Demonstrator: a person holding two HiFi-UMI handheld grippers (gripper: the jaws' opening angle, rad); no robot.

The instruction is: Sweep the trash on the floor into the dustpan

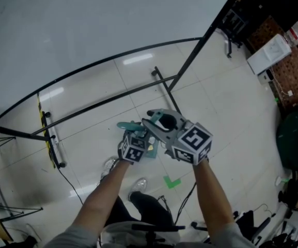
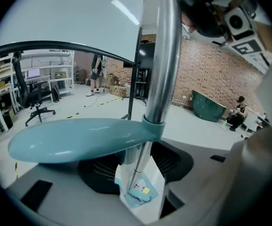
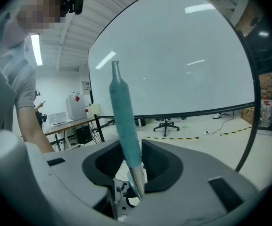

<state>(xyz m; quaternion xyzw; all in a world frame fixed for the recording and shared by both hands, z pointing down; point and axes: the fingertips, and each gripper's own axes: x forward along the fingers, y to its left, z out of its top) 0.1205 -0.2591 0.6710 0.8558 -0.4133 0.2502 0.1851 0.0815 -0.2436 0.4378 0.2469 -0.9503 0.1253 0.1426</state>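
Note:
A metal pole with a teal grip (image 3: 124,126) stands between the jaws of my right gripper (image 3: 131,192), which is shut on it just below the grip. In the head view, the right gripper (image 1: 161,119) is held over the floor, beside the left gripper (image 1: 138,133). The same pole (image 2: 161,69) runs down through the left gripper (image 2: 143,192), whose jaws stand a little apart from it, with floor showing beside it. A flat teal handle (image 2: 79,138) is ringed onto the pole and lies across the left jaw. Below, a teal dustpan (image 2: 140,192) lies on the floor with scraps of trash on it.
Black stand bars (image 1: 164,87) of a large white screen (image 1: 87,25) cross the tiled floor just ahead. A green tape mark (image 1: 172,181), a cable and my shoes (image 1: 138,185) are near me. A dark green tub (image 1: 293,138) sits right, an office chair (image 2: 34,107) farther off.

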